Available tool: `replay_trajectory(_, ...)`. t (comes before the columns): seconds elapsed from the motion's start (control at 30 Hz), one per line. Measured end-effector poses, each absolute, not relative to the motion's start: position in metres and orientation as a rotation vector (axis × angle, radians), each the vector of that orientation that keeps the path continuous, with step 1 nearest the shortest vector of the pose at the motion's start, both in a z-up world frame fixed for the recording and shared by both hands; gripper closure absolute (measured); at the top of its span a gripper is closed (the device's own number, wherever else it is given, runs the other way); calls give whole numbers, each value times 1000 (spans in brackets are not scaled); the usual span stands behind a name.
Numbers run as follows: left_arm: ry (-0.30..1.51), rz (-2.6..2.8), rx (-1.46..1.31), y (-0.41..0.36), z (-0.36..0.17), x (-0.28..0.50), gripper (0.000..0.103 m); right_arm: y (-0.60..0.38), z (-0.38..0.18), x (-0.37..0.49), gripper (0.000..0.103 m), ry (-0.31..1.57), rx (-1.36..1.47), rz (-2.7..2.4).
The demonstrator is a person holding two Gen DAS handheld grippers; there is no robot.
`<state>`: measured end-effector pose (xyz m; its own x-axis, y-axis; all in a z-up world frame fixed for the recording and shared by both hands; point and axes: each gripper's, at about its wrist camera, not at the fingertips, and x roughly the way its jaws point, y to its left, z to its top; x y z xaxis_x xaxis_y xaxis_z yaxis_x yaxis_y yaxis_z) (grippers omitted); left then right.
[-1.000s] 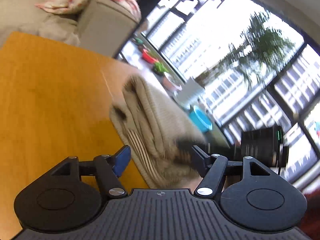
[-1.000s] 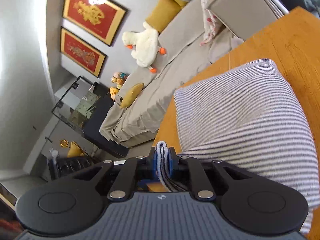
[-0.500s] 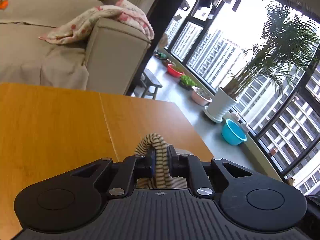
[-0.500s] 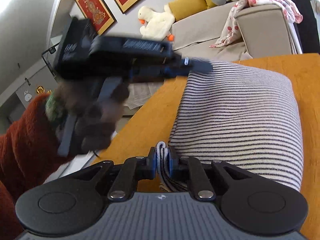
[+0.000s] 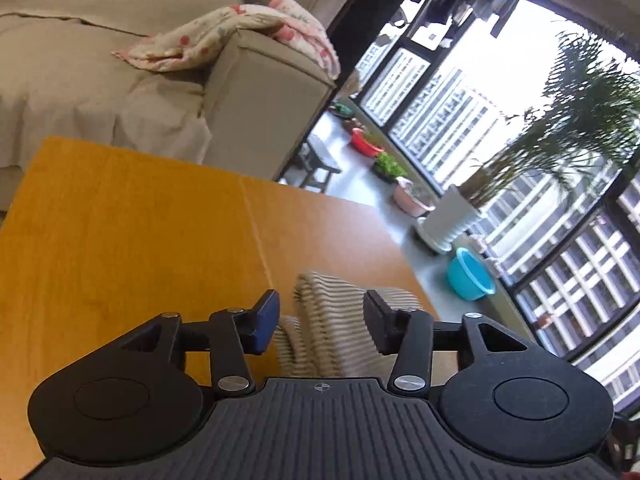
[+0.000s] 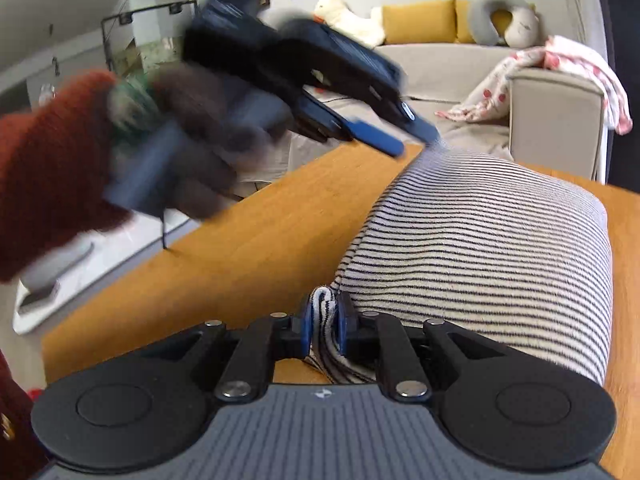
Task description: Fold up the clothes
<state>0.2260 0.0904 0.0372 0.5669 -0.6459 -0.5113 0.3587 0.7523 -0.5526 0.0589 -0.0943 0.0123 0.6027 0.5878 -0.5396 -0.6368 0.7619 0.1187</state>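
A white garment with thin dark stripes (image 6: 480, 240) lies folded on the orange wooden table (image 6: 240, 248). My right gripper (image 6: 325, 326) is shut on the garment's near corner. In the left wrist view my left gripper (image 5: 320, 320) is open, its jaws either side of a fold of the striped garment (image 5: 328, 320) without pinching it. In the right wrist view the left gripper (image 6: 416, 138) shows blurred at the garment's far corner, held by a hand in a red sleeve (image 6: 52, 168).
A beige sofa (image 5: 120, 80) with a floral cloth (image 5: 240, 32) on its arm stands beyond the table. Large windows, potted plants and a blue basin (image 5: 470, 280) lie to the right past the table edge (image 5: 400, 248).
My left gripper was shut on a fold of the garment half a second ago and has now opened. My right gripper has kept its hold on the corner.
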Motion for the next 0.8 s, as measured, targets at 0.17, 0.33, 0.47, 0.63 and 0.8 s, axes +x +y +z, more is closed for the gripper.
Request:
replay_trajectory(0.17,837,-634,-164,48,3,216,46,-82,18,60,89,571,-188,714)
replay_trajectory(0.33,819,-625,-143,47,-10,217,34,-104,50,47,18,542,-189,766)
replay_trajectory(0.47,836,-628,-175,53,-14,221,27,-147,75,50,4,535,-99,742)
replay_trajectory(0.63,856,-633,-234,61,-22,225,24,-188,53,68,1,664,113,490)
replay_trajectory(0.8,850,-604,-222,65,-21,227,24,-191,27,75,40,769,284,511)
